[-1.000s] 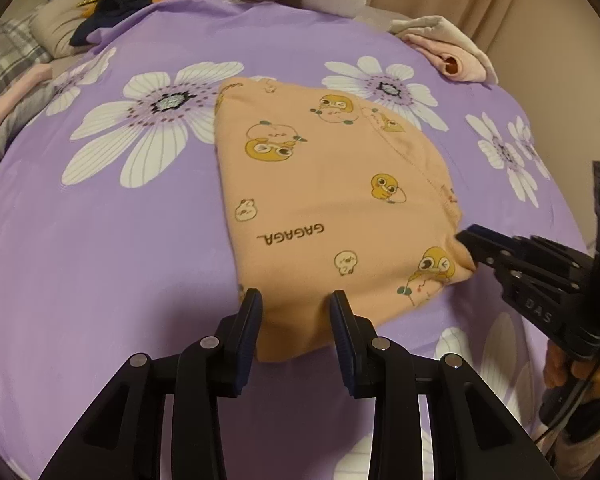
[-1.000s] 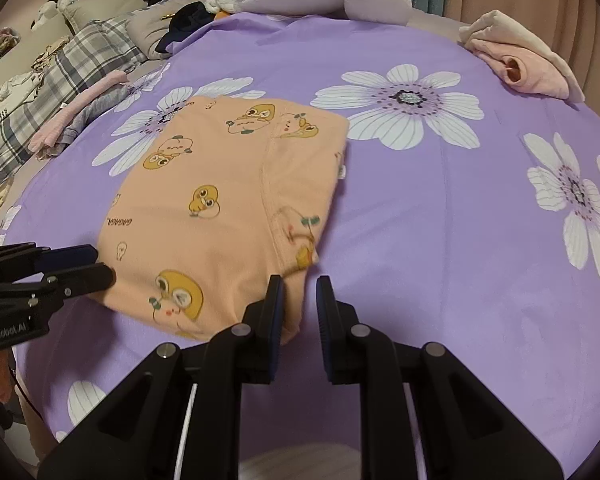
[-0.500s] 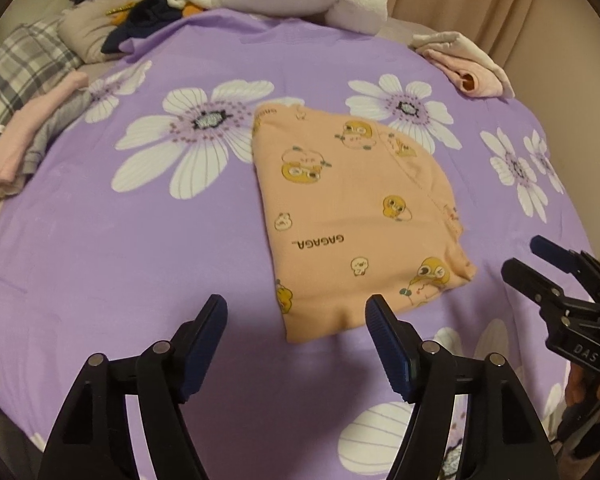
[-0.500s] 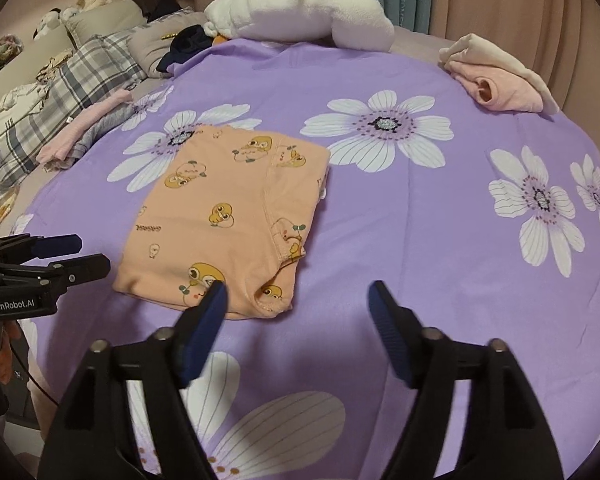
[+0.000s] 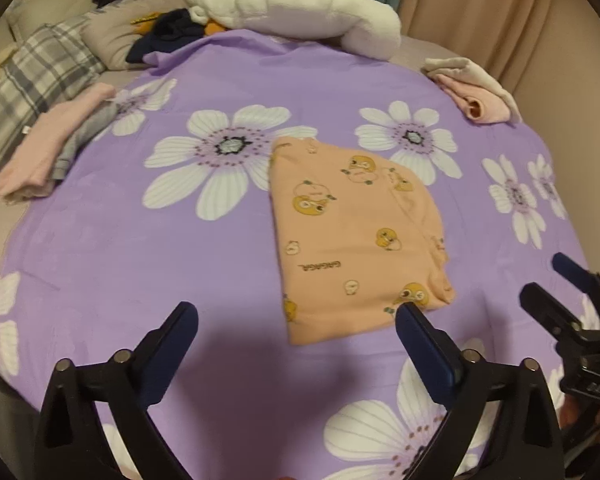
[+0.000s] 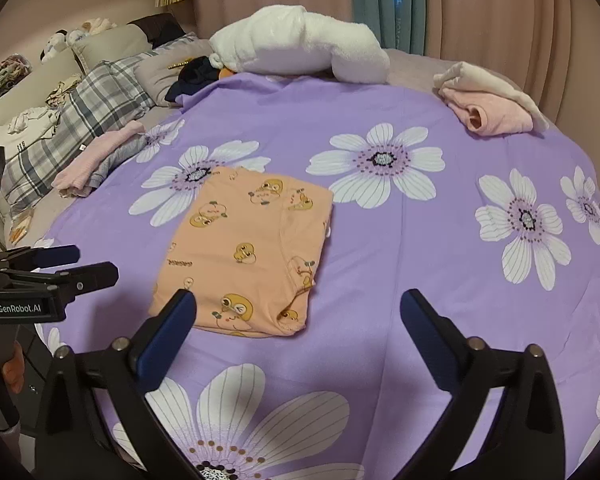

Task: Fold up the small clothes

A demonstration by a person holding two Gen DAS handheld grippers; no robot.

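A small orange garment with yellow duck prints (image 5: pixel 352 236) lies folded flat on the purple flowered bedsheet (image 5: pixel 140 248); it also shows in the right wrist view (image 6: pixel 252 252). My left gripper (image 5: pixel 296 316) is open and empty, held just short of the garment's near edge. My right gripper (image 6: pixel 298 304) is open and empty, above the sheet near the garment's near right corner. Each gripper shows in the other's view: the right one (image 5: pixel 552 280) at the far right, the left one (image 6: pixel 80 264) at the far left.
A folded pink and cream pile (image 6: pixel 488 100) sits at the far right of the bed. A pink and grey folded pile (image 6: pixel 100 156) lies at the left edge. A white fluffy blanket (image 6: pixel 300 44), dark clothes and plaid pillows (image 6: pixel 80 116) are at the head.
Both grippers were shut on the garment's near edge a second ago. They have let go, opened wide and pulled back and up. The garment lies still.
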